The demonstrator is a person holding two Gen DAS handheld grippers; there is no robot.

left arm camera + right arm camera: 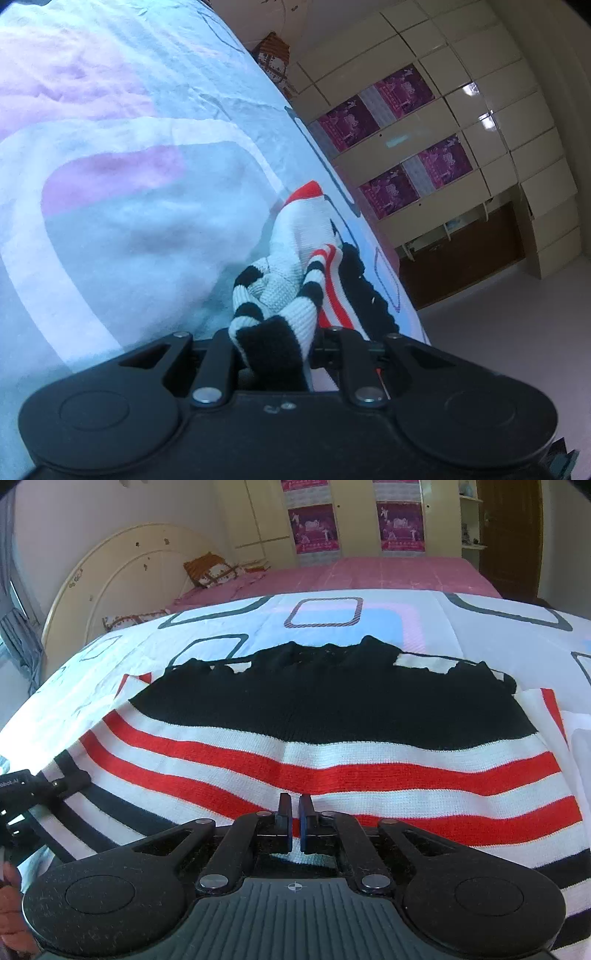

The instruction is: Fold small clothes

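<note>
1. While the sweater point(332, 746) lies almost wholly flat near the bed's point(388, 576) foot edge, I judge the folding barely begun: no fold shows across its body.
2. At its left side, my left gripper point(273, 343) is clamped on a bunched cuff or corner, ribbed knit in black and white, lifted into a soft wad.
3. In the middle, the knit runs in broad bands: black toward the far edge, then white and red stripes, slightly rippled on the smooth printed quilt point(325, 616).
4. My right gripper point(295, 823) has its jaws together, holding nothing, poised over the near hem.
5. Left to do: both sides and the final halving.
</note>
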